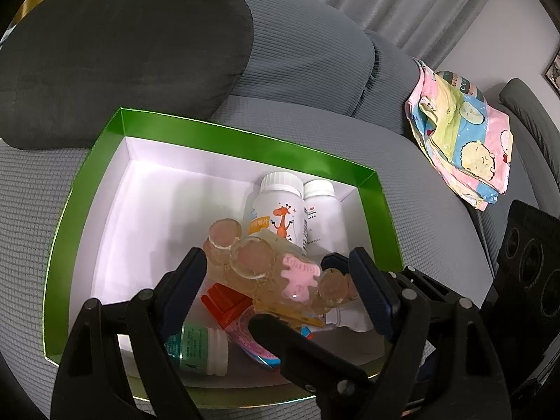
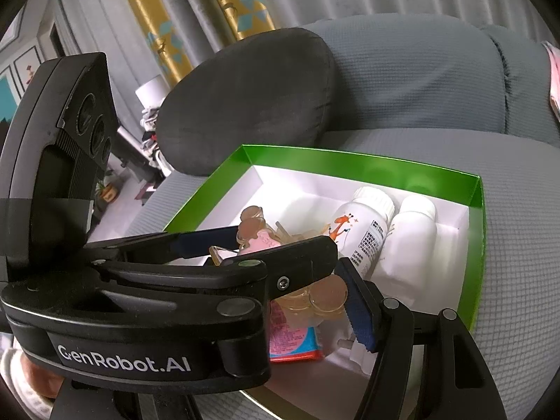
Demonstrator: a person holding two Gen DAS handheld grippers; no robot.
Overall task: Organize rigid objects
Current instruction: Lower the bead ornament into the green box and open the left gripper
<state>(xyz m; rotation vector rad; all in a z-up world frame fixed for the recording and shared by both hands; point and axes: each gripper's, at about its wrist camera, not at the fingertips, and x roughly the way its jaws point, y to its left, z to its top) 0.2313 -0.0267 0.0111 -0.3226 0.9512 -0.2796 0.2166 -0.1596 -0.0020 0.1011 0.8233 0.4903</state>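
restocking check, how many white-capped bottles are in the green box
3: giraffe bottle and plain white bottle side by side at the far wall; green-label bottle lying near the front. More may hide under the jaws.

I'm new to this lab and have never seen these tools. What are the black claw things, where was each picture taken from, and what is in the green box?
There is no robot here: a person holds a two-finger gripper in each hand, and each gripper carries a wide-angle camera looking along its fingers. One picture comes from the left gripper, the other from the right gripper, so each also shows the other tool. Both reach into a green box on a grey sofa. The translucent toy with a pink figure sits between the left gripper's fingers; whether they press it I cannot tell. In the box lie a giraffe bottle, a plain white bottle, a green-label bottle and a red piece.
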